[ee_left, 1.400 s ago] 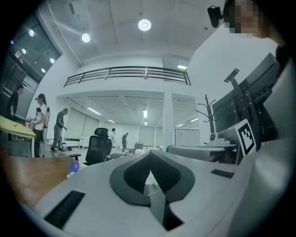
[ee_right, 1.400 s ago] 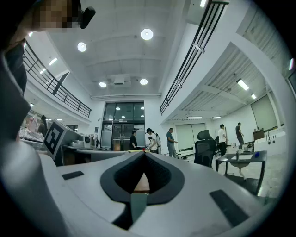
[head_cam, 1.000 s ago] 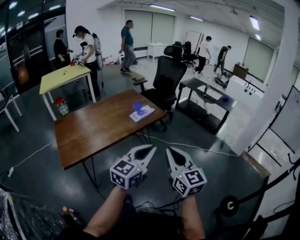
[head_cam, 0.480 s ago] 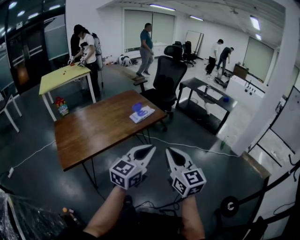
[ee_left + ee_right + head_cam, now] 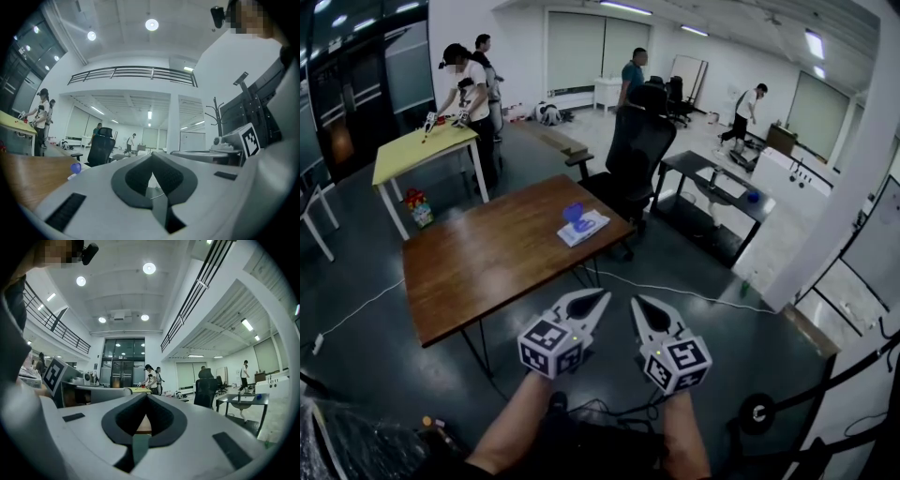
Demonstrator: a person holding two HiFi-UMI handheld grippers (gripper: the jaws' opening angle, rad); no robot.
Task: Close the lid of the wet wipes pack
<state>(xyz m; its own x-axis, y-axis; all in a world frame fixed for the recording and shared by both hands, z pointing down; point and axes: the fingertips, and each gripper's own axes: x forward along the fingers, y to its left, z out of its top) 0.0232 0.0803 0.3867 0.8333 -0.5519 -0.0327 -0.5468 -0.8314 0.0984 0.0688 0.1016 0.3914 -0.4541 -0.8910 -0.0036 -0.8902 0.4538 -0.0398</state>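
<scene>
Left tongs [image 5: 602,297] and right tongs [image 5: 638,302] are pale grey, bearing black-and-white marker cubes [image 5: 551,347].

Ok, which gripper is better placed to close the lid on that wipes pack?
Left, narrowly. The wipes pack lies at the far edge of the table, roughly ahead of the left gripper; the right gripper sits further to the side. Both are shut, empty and well short of it.

two claws [image 5: 602,298] [image 5: 638,303], one wet wipes pack [image 5: 584,226], one wooden table [image 5: 487,262], four distant people [image 5: 469,80] [image 5: 486,58] [image 5: 630,77] [image 5: 750,105].
</scene>
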